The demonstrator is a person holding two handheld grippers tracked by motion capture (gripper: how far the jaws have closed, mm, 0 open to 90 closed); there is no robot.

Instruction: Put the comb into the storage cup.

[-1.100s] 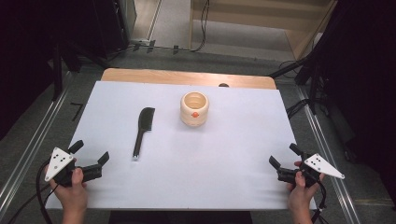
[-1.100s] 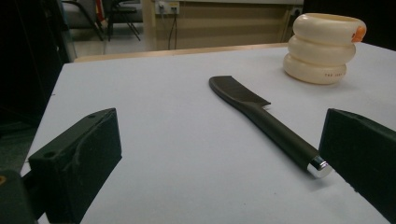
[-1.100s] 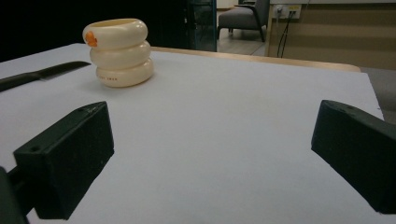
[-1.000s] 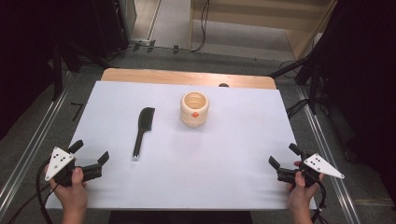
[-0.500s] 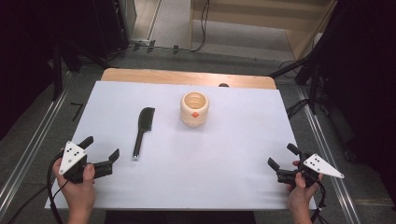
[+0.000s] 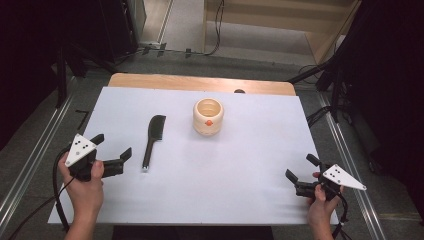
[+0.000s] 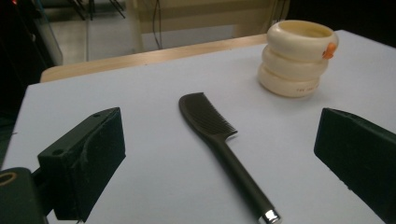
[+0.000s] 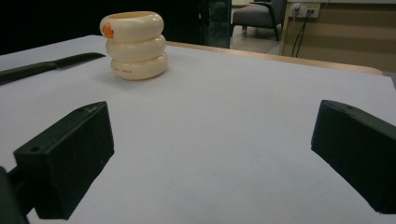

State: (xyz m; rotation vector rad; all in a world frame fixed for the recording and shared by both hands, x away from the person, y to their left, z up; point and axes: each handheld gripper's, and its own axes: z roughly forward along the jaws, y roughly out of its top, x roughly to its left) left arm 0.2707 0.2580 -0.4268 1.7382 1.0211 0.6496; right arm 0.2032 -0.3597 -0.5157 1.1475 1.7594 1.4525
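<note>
A comb (image 6: 152,138) lay on the table (image 6: 240,195), left of a cup (image 6: 208,116) that stood farther back. The left gripper (image 6: 113,150) sat just left of the comb's handle end; the right gripper (image 6: 302,176) lay well apart, near the front right corner.

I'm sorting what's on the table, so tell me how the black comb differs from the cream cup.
The comb is black, long and thin; the cup is cream, short and round, shaped like three stacked rings. The comb lies flat; the cup stands upright with its mouth open upward. The comb lies nearer the left gripper, with the cup farther back. Both rest untouched on the white table.
</note>
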